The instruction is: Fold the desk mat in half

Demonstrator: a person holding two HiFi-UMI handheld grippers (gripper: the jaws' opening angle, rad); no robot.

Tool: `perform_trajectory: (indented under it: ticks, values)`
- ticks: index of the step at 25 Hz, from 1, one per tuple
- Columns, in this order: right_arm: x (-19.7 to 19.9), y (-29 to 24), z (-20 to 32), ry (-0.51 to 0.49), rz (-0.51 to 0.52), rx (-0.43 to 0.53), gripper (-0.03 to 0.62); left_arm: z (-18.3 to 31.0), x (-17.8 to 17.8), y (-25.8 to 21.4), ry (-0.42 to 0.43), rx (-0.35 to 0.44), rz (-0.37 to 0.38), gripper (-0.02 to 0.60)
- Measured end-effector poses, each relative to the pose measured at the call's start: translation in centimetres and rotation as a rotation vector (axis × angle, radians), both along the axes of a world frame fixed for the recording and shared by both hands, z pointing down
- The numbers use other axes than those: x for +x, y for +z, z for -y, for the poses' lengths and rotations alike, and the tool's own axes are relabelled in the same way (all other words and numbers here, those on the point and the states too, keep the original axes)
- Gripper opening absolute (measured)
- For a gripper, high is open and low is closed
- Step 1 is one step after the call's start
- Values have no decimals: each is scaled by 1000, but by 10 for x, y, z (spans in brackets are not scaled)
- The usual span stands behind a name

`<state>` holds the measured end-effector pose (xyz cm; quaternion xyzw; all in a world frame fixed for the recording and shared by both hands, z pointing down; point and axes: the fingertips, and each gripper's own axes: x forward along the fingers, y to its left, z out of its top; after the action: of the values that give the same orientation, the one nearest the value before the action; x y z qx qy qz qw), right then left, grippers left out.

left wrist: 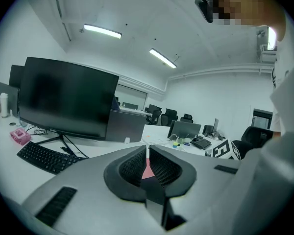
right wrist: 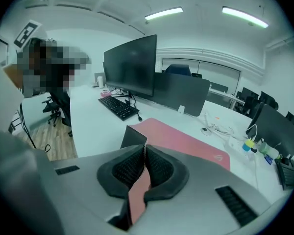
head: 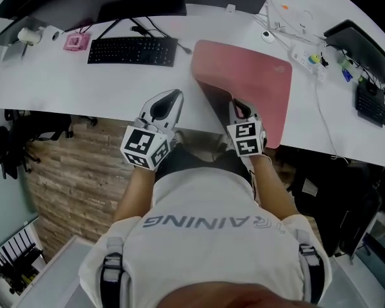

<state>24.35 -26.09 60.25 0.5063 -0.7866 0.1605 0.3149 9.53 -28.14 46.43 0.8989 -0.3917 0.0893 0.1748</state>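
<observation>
A pink desk mat [head: 256,82] lies on the white desk [head: 64,82], and its near left part is lifted so the dark underside [head: 212,104] shows. My right gripper [head: 239,108] is shut on the mat's near edge. In the right gripper view a pink strip [right wrist: 139,192] runs between the pads of that gripper [right wrist: 145,155], and the rest of the mat [right wrist: 186,138] stretches ahead. My left gripper [head: 174,96] is level with the right one, to its left. Its jaws [left wrist: 147,155] are shut, with a sliver of pink mat [left wrist: 147,171] pinched between them.
A black keyboard [head: 132,50] lies left of the mat, in front of a dark monitor [left wrist: 68,99]. A small pink item [head: 76,42] sits at the far left. A power strip with cables [head: 308,59] and a second keyboard [head: 371,101] are to the right.
</observation>
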Motion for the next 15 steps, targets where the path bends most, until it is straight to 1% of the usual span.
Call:
perform_trajectory:
  ticks: [3,9,12,15]
  values:
    - [30,-3,12,-14,19,6,34,-3,24,-2,-22,5,10,43]
    - [84,-9,36,-16,41,22,34,-5,58,-6,-71,7,19,43]
    - [110,-8,49,11,57,26,34,-4,73,-7,-81,11,24,43]
    - [140,-4,61,61,81,14,34,-4,86,-5,-90,8,30,43]
